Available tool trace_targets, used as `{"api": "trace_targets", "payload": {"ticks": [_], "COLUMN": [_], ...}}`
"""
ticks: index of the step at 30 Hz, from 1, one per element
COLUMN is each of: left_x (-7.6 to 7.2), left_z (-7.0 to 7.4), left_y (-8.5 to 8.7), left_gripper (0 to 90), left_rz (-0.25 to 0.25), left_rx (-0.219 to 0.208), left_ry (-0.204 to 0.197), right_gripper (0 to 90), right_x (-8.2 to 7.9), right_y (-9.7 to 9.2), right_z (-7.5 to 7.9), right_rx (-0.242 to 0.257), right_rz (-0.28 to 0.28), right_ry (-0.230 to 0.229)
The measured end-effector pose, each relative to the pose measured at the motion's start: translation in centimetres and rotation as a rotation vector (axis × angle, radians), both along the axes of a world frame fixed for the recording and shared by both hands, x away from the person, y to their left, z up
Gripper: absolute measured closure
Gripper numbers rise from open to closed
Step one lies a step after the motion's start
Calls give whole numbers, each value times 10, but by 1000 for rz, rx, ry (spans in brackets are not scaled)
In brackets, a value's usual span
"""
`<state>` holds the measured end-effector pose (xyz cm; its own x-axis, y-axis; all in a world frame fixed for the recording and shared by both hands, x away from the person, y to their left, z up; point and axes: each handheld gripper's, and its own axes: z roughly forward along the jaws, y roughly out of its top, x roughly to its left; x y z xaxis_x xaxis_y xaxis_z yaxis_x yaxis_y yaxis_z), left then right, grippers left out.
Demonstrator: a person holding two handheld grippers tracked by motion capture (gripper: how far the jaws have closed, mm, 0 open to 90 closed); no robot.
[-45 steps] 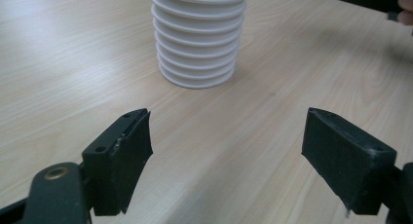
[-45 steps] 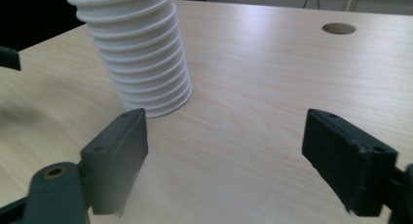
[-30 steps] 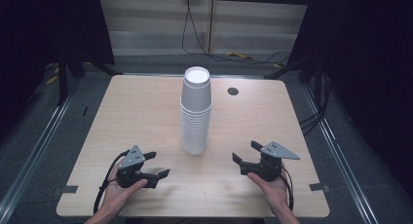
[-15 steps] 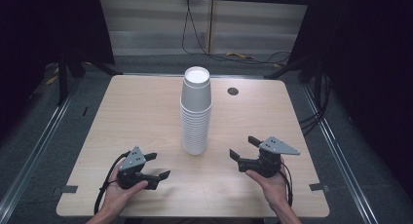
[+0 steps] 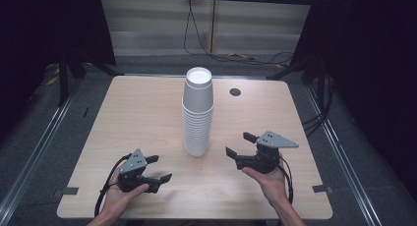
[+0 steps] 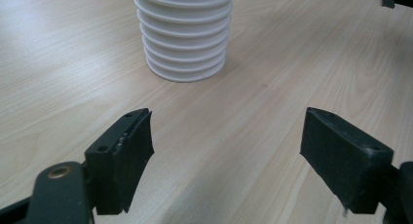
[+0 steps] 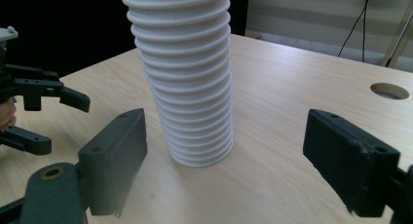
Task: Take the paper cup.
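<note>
A tall stack of white paper cups [image 5: 198,113] stands upright at the middle of the wooden table [image 5: 137,118]. My left gripper [image 5: 162,167] rests low near the front edge, left of the stack, jaws apart with nothing between them. In the left gripper view the stack's base [image 6: 184,34] stands ahead of the open left gripper [image 6: 226,136]. My right gripper [image 5: 237,143] hovers right of the stack, open and empty, pointing at it. The right gripper view shows the stack [image 7: 185,78] beyond the right gripper [image 7: 226,136], with the left gripper [image 7: 68,125] farther off.
A round cable hole [image 5: 235,92] sits in the tabletop at the back right. Cables [image 5: 246,56] lie on the floor behind the table. Dark curtains and stands flank both sides. Bare wood surrounds the stack.
The right gripper has risen off the table and edged slightly toward the stack. The left gripper and the cups have stayed put.
</note>
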<state>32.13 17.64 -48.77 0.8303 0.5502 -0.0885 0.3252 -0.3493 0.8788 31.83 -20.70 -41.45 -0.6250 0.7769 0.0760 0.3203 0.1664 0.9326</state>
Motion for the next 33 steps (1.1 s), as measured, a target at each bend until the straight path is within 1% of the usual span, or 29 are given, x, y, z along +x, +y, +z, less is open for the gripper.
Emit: {"api": "trace_targets", "payload": {"ticks": [1, 3, 5, 8, 9, 11, 12, 13, 15, 16, 17, 19, 21, 22, 23, 24, 25, 26, 27, 28, 30, 31, 32, 33], "left_x": [0, -1, -1, -1, -1, 0, 0, 0, -1, -1, -1, -1, -1, 0, 0, 0, 0, 0, -1, -1, -1, 0, 0, 0], "left_z": [0, 1, 2, 2, 2, 1, 1, 1, 1, 1, 1, 1, 1, 1, 1, 1, 1, 1, 1, 1, 1, 1, 1, 1], "left_y": [0, 1, 2, 2, 2, 2, 2, 2, 1, 1, 1, 1, 1, 1, 1, 1, 1, 1, 1, 1, 1, 1, 1, 1], "left_gripper": [195, 195, 209, 210, 210, 210, 210, 210, 210, 210, 211, 211, 212, 212, 211, 211, 212, 212, 212, 212, 212, 212, 212, 212], "left_rz": [2, 6, 8, 13, 14, 11, 9, 6, 6, 6, 3, 3, 2, 2, 2, 1, 1, 1, 0, 0, 0, 2, 2, 1], "left_rx": [1, -7, -5, -11, -13, -12, -10, -9, -12, -10, -11, -11, -14, -13, -13, -13, -13, -13, -13, -14, -13, -13, -13, -7], "left_ry": [-2, -4, -13, -7, -5, -3, -5, -4, 1, 3, 6, 5, 6, 7, 7, 8, 8, 8, 8, 8, 9, 9, 9, 5], "right_gripper": [148, 135, 139, 139, 144, 148, 148, 148, 148, 147, 143, 142, 142, 142, 142, 145, 149, 149, 149, 153, 175, 174, 174, 155], "right_x": [1, 2, 5, 7, 8, 9, 10, 11, 13, 14, 15, 15, 17, 20, 20, 22, 25, 27, 27, 28, 29, 30, 30, 31], "right_y": [1, 2, 4, 5, 7, 7, 9, 10, 11, 12, 12, 13, 14, 15, 15, 15, 17, 17, 17, 18, 19, 20, 20, 21], "right_z": [3, 4, 11, 14, 18, 20, 22, 24, 28, 30, 31, 33, 37, 40, 40, 42, 45, 46, 46, 47, 50, 54, 54, 59], "right_rx": [0, -1, 0, 10, 13, 12, 13, 15, 5, 11, 15, 16, 10, 13, 13, 16, 26, 41, 41, 54, 57, 62, 62, 69], "right_rz": [12, 16, 26, 40, 43, 47, 58, 65, 79, 86, 91, 88, 94, 109, 109, 120, 142, 150, 150, 156, 165, 161, 161, 162], "right_ry": [0, -4, -11, -10, -20, -21, -31, -31, -5, -1, -9, -9, -3, 6, 6, 12, 31, 40, 40, 43, 20, -9, -9, -36]}}
